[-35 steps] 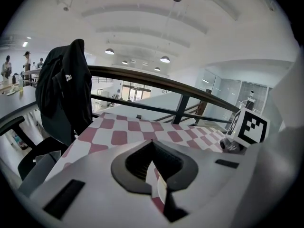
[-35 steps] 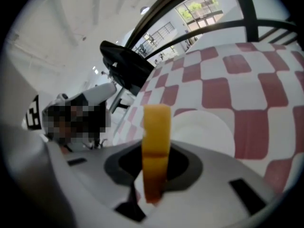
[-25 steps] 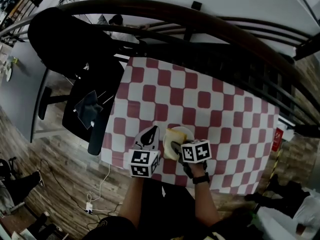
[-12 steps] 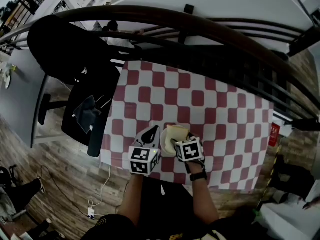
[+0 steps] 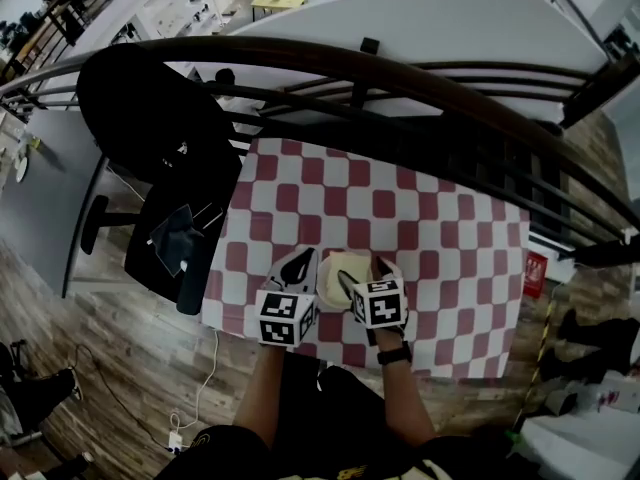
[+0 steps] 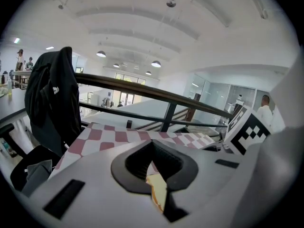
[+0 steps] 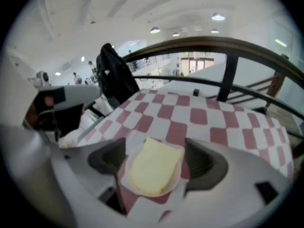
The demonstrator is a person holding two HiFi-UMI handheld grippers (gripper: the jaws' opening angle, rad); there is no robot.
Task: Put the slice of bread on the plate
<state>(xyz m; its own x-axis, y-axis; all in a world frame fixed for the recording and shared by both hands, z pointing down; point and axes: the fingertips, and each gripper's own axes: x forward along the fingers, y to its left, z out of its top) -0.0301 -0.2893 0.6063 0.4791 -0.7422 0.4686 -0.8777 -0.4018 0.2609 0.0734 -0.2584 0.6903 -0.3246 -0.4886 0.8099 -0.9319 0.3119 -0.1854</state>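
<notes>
Slice of bread: one, pale yellow. There it lay, flat on the plate, and it covered most of the dish.
Plate: one, small, white and round. It sat on the cloth near the table's near edge.
Right gripper: one. Its jaws had just been opening and stood wide apart. The plate and bread showed between them, but the pads were clear of both. Released, nothing grasped.
Left gripper: one, just beside the plate on the person's left. Its jaws were pressed together with nothing between them, and a sliver of the bread peeked through the gap nearer the camera.
Marker cubes: two, one on each gripper, side by side above the near edge of the table.
Checked cloth: one, red and white squares. It covered the whole table top, and the plate was the only dish on it.
Office chair: one, black, at the table's left side, with a grey rag on the seat.
Jacket: one, dark, draped over the chair back.
Railing: one dark curved rail, running past the far edge of the table.
</notes>
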